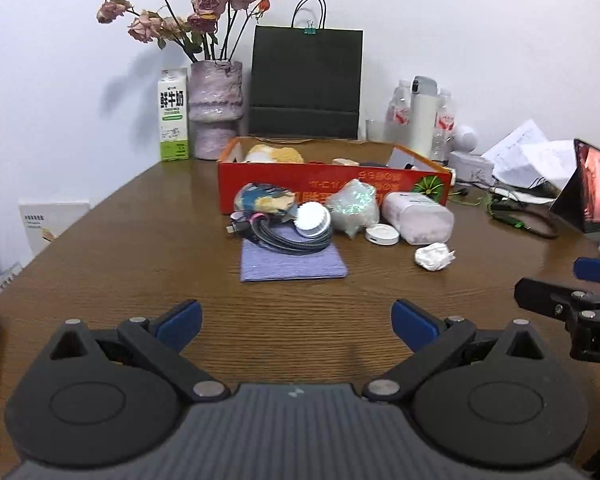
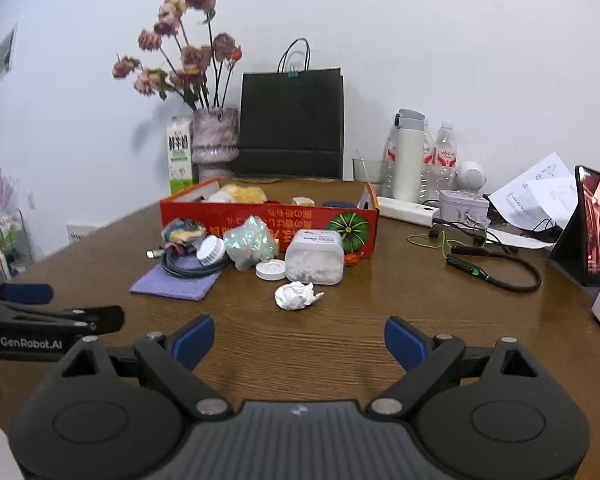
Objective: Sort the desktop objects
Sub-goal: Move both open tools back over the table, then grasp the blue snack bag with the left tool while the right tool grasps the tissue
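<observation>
Brown wood-grain table carries a clutter awaiting sorting: a crumpled white paper ball, a round white lid and a coiled black cable on a purple cloth, all before an orange cardboard box toward the far edge. Left claw and right claw hover wide open, empty, at the near edge.

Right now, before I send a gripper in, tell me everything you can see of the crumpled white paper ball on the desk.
The crumpled white paper ball is a loosely wadded, creased lump, apparently tissue or thin paper, with one pointed flap sticking out on its right. It rests alone on the brown wood-grain table, just in front of the translucent white plastic container and the small round white lid, seemingly touching neither. Nothing grips it.
</observation>
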A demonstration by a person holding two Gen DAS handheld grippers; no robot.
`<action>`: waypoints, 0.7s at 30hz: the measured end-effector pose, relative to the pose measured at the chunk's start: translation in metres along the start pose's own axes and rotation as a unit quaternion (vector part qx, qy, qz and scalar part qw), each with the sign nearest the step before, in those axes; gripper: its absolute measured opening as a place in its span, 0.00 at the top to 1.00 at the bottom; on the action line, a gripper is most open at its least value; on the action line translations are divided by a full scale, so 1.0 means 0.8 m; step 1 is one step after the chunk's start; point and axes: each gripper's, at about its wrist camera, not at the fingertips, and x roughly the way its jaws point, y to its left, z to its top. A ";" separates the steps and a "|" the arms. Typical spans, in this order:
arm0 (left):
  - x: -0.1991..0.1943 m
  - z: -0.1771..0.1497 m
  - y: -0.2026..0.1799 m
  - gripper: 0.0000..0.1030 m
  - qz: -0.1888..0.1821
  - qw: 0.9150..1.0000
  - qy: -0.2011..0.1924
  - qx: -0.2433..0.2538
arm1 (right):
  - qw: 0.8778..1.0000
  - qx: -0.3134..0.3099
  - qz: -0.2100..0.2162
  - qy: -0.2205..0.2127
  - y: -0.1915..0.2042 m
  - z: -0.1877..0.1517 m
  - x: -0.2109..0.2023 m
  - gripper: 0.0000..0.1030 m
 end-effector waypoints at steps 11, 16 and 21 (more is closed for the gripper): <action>0.102 0.058 0.039 0.08 0.020 0.998 0.038 -0.053 | 0.996 -0.023 0.026 0.086 0.001 0.033 0.121 0.40; 0.189 0.111 0.067 0.08 0.044 0.994 0.055 -0.078 | 0.993 -0.039 0.023 0.107 0.001 0.050 0.172 0.43; 0.233 0.121 0.076 0.24 0.016 0.992 0.071 -0.102 | 0.991 -0.027 0.032 0.127 -0.003 0.047 0.193 0.62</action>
